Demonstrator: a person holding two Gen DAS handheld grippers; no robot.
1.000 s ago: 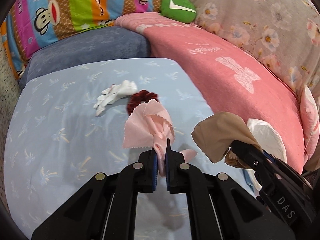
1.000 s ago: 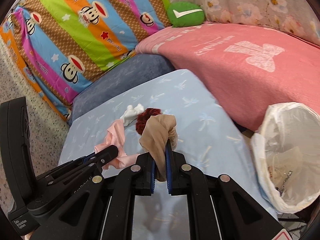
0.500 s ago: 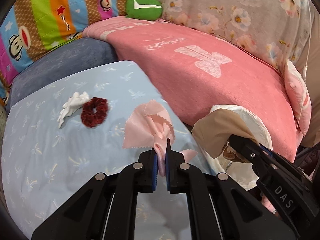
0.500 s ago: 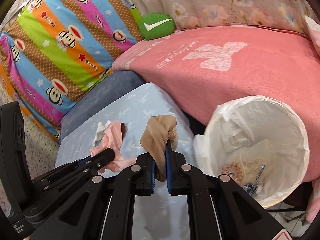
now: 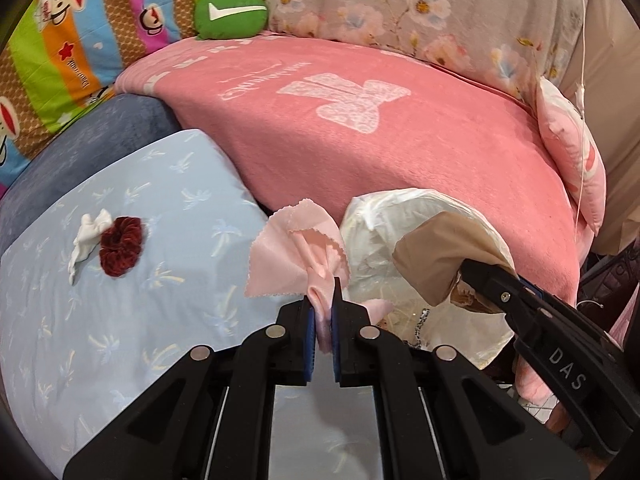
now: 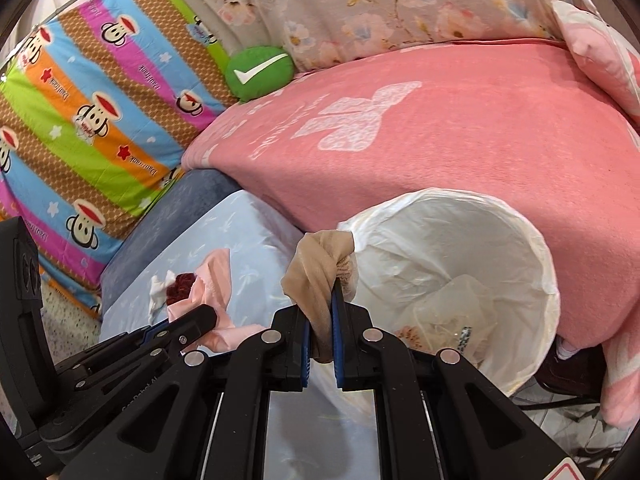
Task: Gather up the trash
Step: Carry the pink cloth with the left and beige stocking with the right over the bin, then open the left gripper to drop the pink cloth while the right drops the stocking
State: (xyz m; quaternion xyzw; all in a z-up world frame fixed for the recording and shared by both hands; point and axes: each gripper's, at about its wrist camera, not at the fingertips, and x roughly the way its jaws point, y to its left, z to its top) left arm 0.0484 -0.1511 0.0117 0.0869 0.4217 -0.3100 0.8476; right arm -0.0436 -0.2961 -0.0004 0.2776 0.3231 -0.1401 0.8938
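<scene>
Both grippers swung from bed to white bin (image 6: 536, 264); left gripper (image 5: 323, 300) clamps pink cloth (image 5: 296, 256), right gripper (image 6: 321, 312) clamps tan stocking (image 6: 316, 264).

The pink cloth (image 5: 296, 256) looks matt with pinked edges; the bin liner (image 6: 460, 248) is thin glossy plastic; the tan stocking (image 6: 316, 276) seems sheer nylon.

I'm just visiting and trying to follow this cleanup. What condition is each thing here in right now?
Left claw: shut on the pink cloth.
Pink cloth: pinched, held in the air.
Right claw: shut on the tan stocking.
Tan stocking: bunched, held beside the bin rim.
Trash bin: open, white liner in, some trash inside.
Red scrunchie: lying on the blue cushion.
White tissue: crumpled, against the scrunchie.
</scene>
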